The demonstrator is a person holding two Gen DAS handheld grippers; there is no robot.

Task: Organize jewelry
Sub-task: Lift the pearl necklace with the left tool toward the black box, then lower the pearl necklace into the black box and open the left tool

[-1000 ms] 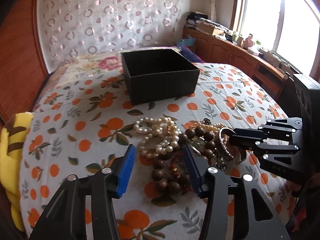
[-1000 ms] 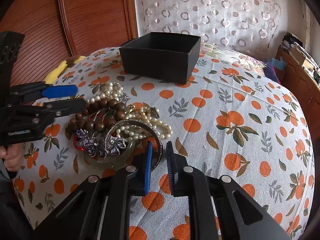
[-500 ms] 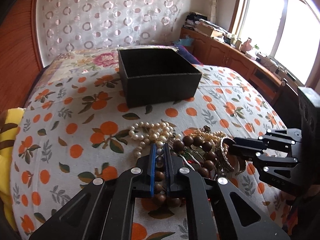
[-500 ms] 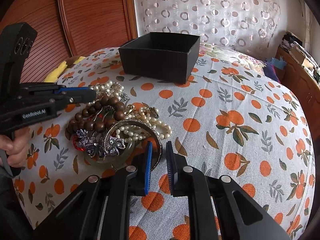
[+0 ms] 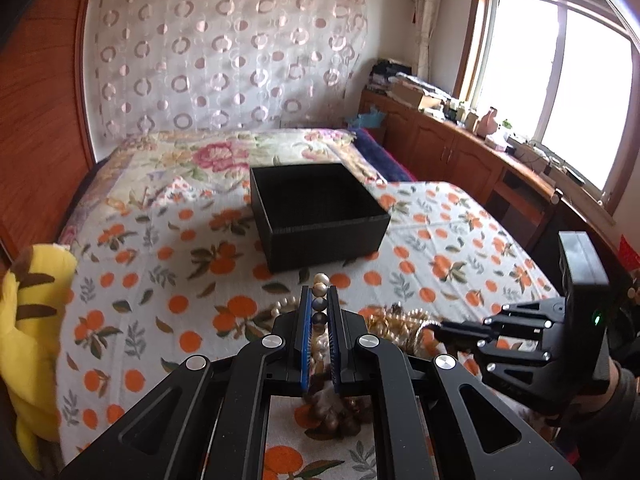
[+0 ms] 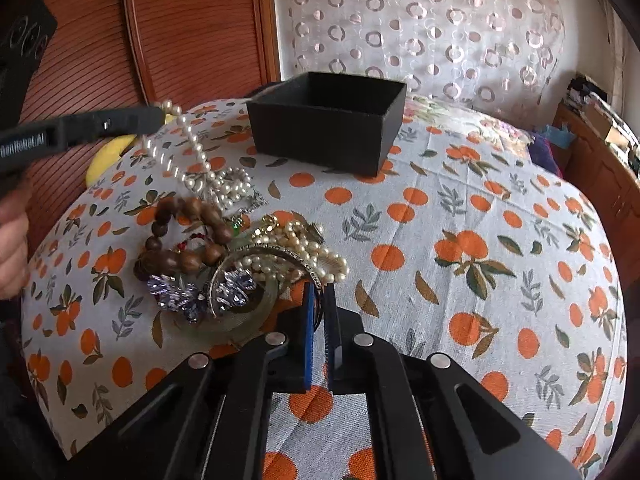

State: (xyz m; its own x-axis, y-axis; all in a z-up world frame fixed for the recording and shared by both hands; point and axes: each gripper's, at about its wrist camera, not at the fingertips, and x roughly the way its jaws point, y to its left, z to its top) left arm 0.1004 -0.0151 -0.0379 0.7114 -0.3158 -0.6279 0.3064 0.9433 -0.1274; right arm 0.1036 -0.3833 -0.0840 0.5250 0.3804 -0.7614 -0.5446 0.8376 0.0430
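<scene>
One container: my black box (image 5: pixel 320 216) sits open on the bed (image 6: pixel 460 240), toward the headboard edge; I see nothing inside.
Left gripper (image 5: pixel 320 304): I have the jaws pinched narrow on the pearl necklace (image 6: pixel 188 152), lifted, tail trailing to the pile.
Right gripper (image 6: pixel 319 312): jaws narrow around the silver bangle (image 6: pixel 280 254).
Jewelry pile (image 6: pixel 224 256): mid-bed, near the box.

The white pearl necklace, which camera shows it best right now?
Right wrist view: the white pearl necklace hangs in full from the left tool to the pile. Left wrist view shows only a few beads between that tool's fingers.
</scene>
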